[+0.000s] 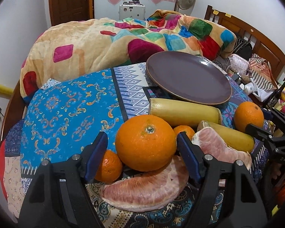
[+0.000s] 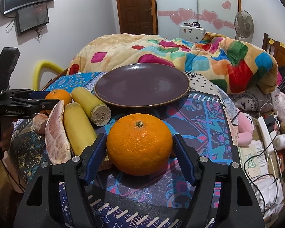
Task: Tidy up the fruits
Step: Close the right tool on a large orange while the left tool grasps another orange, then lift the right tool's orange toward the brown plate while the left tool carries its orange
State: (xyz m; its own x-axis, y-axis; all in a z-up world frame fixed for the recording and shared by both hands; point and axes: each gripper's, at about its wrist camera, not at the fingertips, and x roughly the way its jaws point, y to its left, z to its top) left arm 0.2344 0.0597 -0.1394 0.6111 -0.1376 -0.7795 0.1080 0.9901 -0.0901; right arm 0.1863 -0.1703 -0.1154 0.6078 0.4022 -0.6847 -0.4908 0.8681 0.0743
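- Two grippers, each spread wide around an orange: left gripper (image 1: 142, 148) flanks the big orange (image 1: 146, 142), right gripper (image 2: 139, 149) another orange (image 2: 139, 144); neither visibly clamps.
- Pomelo wedges (image 1: 142, 191) and cane pieces (image 1: 184, 112) lie alongside.
- Far: purple plate (image 2: 142, 87).

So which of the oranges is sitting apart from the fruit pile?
The big orange between the right tool's open fingers. It sits alone on the cloth in front of the plate; the others crowd against the pomelo pieces by the left tool.
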